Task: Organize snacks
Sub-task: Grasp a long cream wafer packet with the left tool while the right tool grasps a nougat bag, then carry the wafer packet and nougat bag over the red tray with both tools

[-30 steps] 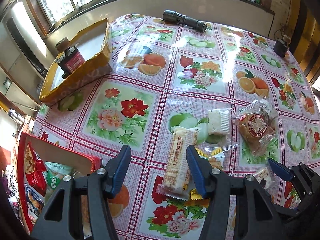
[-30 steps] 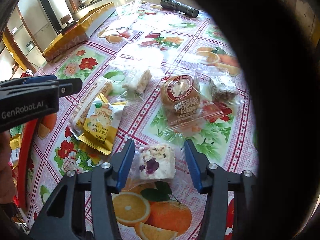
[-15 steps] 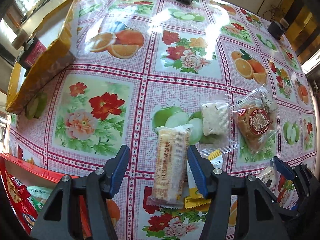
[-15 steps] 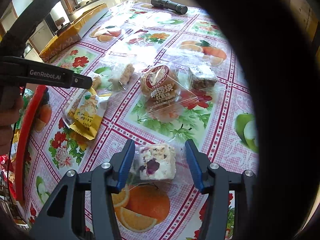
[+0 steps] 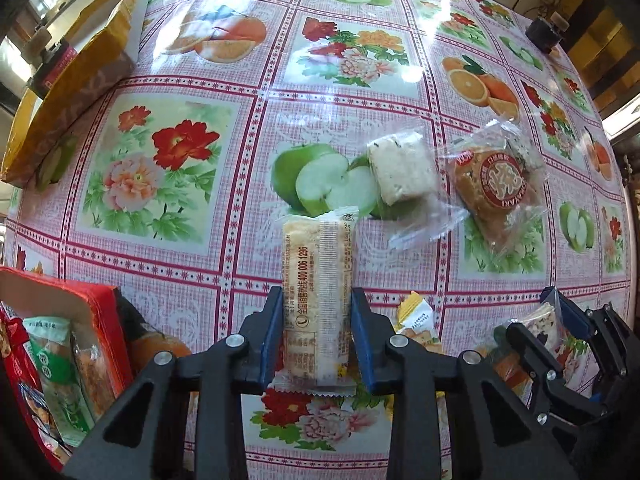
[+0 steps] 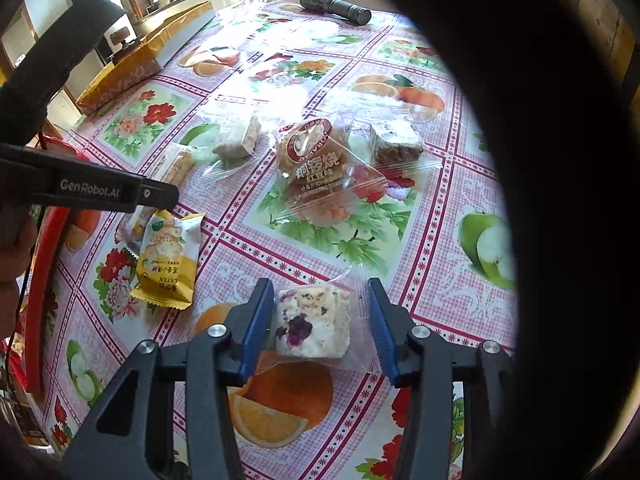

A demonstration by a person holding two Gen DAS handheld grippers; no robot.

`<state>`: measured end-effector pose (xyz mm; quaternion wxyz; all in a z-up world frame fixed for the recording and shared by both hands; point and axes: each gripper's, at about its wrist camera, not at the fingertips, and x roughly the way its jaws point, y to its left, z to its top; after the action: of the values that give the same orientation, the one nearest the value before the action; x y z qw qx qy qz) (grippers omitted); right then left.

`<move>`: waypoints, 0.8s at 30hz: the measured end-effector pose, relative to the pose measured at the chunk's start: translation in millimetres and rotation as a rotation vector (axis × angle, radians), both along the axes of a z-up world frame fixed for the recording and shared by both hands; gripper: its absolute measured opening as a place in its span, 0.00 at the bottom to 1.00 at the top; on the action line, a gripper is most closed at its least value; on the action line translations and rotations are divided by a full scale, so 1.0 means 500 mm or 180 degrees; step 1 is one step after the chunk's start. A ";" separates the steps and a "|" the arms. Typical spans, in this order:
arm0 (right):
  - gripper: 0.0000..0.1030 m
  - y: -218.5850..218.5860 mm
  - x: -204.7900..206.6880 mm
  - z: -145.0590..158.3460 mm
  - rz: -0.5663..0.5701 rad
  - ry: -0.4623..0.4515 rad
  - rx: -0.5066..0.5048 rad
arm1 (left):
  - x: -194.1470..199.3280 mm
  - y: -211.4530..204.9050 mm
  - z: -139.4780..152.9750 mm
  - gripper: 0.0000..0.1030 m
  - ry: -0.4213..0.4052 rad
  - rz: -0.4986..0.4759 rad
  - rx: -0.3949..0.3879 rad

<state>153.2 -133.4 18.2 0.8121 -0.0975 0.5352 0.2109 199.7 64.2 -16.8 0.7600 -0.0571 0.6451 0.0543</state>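
Now my left gripper (image 5: 318, 334) points down at the flowered tablecloth (image 5: 168, 168), and its jaws have just been closing: both blue pads press the sides of the long biscuit bar (image 5: 318, 292). My right gripper (image 6: 316, 326) straddles the nougat square (image 6: 314, 322) in its clear wrapper; its jaws have been narrowing too, yet a gap shows at the right pad. Left of me, the red snack box (image 5: 100, 320) holds packets already.
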 end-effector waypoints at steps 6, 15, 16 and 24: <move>0.43 -0.031 -0.054 0.006 -0.0065 0.0018 -0.0004 | -0.093 -0.009 -0.003 0.31 0.0016 -0.0053 -0.0154; 0.40 -0.072 -0.171 0.029 -0.0192 -0.0058 0.0071 | -0.256 -0.031 -0.012 0.31 0.0073 -0.0250 -0.0442; 0.40 -0.074 -0.183 0.032 -0.0204 -0.0069 0.0063 | -0.276 -0.035 -0.014 0.31 0.0055 -0.0281 -0.0454; 0.40 -0.083 -0.242 0.016 -0.0300 0.0059 0.0031 | -0.363 -0.055 -0.010 0.31 0.0060 -0.0534 -0.0581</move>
<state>32.3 -175.1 26.4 0.8166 -0.0663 0.5457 0.1758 18.3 36.6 -22.0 0.7474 -0.0713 0.6571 -0.0679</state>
